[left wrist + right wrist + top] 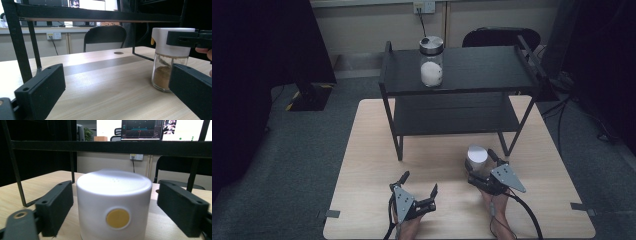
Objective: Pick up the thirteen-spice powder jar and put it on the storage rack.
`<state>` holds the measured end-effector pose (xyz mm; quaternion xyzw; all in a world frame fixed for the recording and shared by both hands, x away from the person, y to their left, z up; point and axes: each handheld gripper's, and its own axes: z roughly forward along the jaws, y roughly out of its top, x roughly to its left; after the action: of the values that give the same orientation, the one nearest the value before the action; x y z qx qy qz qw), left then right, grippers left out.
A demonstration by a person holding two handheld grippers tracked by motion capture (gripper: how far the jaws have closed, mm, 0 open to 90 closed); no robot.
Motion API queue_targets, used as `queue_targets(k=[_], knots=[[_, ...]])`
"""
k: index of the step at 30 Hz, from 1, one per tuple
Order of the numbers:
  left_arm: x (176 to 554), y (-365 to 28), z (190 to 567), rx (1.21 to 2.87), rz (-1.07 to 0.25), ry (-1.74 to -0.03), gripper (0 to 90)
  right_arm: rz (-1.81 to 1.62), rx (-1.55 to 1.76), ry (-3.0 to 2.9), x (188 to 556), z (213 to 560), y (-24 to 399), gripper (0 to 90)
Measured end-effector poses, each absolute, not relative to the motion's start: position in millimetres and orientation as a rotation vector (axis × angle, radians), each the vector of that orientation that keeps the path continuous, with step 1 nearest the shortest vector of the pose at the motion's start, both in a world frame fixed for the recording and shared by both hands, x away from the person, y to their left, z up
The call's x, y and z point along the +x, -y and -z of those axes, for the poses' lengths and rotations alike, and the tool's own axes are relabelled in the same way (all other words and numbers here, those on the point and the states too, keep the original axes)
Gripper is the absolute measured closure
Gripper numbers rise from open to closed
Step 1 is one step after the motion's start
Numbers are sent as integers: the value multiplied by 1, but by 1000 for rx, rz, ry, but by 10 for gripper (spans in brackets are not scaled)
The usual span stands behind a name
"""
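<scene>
A small glass jar with a white cap (477, 159) is being approached by the right gripper (482, 169), low and right of centre in the high view, where it is standing on the tabletop (372, 150) just in front of the black shelf rack (457, 67). In the right gripper view the white cap (114, 202) is sitting between the two fingers (55, 205), and a gap is showing on each side, so the fingers are being read as released around the cap, not yet pressing on it. In the left gripper view the jar (167, 60) is being seen at the right of the frame, with brown powder in its glass lower part.

The left gripper (418, 191) is being held spread and empty over the tabletop at lower centre of the high view.

For a good grasp, the cap is best being kept centred between the fingers, so that both are meeting it together and the jar is not being pushed aside or tipped. The squeeze is probably better being applied gently, since the cap looks smooth, and the jar should be kept upright once it is being lifted. A second jar with a metal lid (431, 60) is standing on the rack's top shelf.
</scene>
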<state>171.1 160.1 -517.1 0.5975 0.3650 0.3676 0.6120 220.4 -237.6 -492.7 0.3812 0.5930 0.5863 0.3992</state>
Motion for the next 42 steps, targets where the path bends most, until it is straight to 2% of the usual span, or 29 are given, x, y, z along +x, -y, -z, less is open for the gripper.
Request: queue_targets(k=[17, 42], knots=[[171, -160, 517, 1379, -848, -842, 3, -1486, 954, -1546, 226, 497, 242, 296], [171, -160, 517, 1379, -846, -841, 3, -1501, 958, -1563, 224, 486, 250, 303]])
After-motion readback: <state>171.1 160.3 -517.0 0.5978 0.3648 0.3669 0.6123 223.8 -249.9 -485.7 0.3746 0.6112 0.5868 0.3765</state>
